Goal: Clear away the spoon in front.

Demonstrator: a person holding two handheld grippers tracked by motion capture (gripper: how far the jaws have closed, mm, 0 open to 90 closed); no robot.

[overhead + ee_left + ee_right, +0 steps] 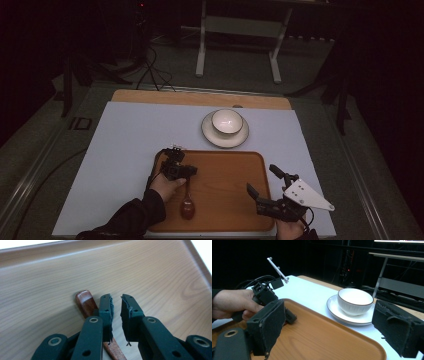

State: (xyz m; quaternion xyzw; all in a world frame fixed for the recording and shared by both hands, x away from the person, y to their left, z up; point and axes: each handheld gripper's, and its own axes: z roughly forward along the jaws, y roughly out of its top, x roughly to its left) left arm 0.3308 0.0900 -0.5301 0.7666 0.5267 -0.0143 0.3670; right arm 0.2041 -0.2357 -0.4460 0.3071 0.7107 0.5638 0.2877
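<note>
Risk of empty grasp: left fingers (106,312) nearly closed on nothing, spoon handle (86,302) under one pad, liable to skid across tray (150,270); right fingers (268,322) wide open.

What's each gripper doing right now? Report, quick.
Left gripper: jaws nearly shut, nothing between; dark red wooden spoon lies beside them.
Right gripper: wide open, empty.

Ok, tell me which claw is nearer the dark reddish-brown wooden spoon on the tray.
Left. The left claw sits right over the dark reddish-brown wooden spoon, at its handle. The right claw hovers apart from it, over the wooden tray's right side.
</note>
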